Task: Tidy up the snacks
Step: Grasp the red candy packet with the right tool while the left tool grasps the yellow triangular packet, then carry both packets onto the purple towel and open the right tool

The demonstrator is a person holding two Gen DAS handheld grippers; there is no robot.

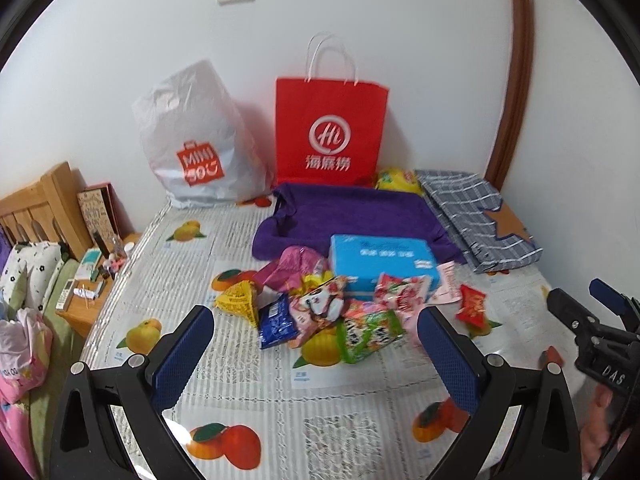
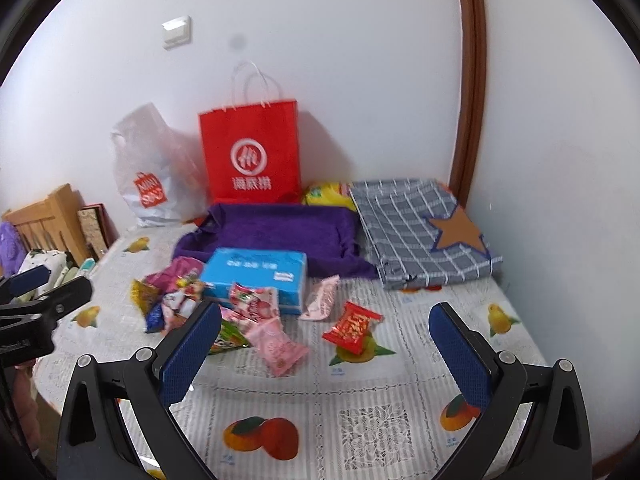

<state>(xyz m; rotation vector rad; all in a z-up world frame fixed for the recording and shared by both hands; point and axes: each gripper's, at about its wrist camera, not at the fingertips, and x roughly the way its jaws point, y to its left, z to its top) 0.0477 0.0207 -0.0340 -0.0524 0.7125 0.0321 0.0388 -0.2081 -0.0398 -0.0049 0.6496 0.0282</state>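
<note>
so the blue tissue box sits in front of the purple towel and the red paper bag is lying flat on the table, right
Not quite. The red paper bag is not lying flat: it stands upright against the wall, handles up, as the right wrist view shows. The rest holds: the blue tissue box sits in front of the purple towel.

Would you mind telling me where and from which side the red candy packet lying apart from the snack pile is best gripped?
Take the red candy packet by its flat crimped end nearest the camera, coming from above and in front with the right gripper. It lies flat on the fruit-print tablecloth, clear of the pink packet beside it, so open jaws can probably straddle that thin edge unobstructed.
</note>
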